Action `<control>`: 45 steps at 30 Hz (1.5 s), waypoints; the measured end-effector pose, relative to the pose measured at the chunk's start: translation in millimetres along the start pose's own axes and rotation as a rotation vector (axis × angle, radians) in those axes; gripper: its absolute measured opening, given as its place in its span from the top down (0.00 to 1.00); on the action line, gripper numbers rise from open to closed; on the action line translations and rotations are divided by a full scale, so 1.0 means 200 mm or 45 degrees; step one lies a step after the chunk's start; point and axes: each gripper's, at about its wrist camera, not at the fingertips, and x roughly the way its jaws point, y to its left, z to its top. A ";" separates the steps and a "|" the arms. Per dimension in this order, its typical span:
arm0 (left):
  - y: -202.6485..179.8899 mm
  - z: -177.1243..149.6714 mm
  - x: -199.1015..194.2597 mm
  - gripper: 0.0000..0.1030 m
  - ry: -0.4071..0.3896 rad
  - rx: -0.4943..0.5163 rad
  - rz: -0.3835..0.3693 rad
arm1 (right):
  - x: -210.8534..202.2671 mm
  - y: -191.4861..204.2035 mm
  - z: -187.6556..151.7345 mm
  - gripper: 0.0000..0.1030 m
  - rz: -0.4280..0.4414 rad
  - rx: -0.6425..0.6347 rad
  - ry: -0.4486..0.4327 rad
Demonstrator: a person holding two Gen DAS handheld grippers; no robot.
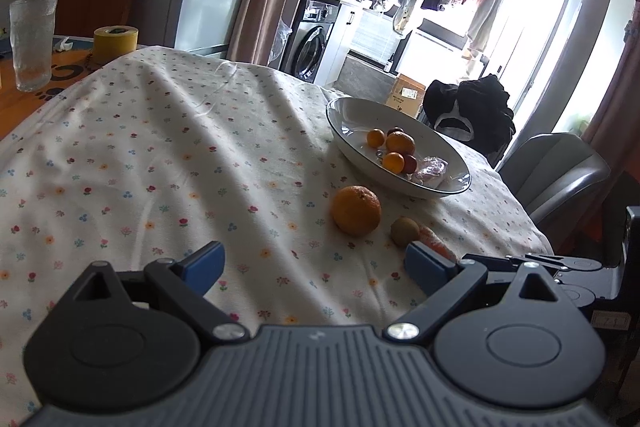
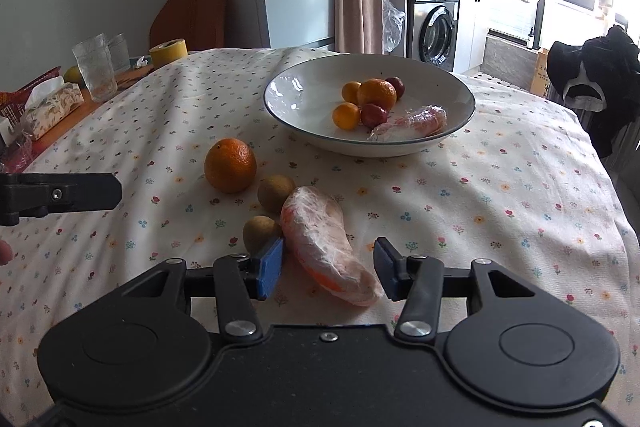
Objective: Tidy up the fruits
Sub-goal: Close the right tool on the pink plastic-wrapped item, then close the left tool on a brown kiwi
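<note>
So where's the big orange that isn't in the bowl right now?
The big orange sits on the floral tablecloth, left of and nearer than the white bowl in the right wrist view, close beside a kiwi.

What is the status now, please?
Right claw open, straddling wrapped fruit wedge. Left claw open, empty. Kiwi crowds right claw's left finger.

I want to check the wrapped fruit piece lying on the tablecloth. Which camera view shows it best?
The right wrist view: the wrapped fruit piece lies whole and close, between the right gripper's jaws. In the left wrist view only its orange tip shows behind a blue pad.
</note>
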 end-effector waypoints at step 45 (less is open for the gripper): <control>-0.31 -0.01 0.33 0.34 0.126 0.121 -0.041 | 0.01 -0.25 0.01 0.72 0.137 0.331 -0.072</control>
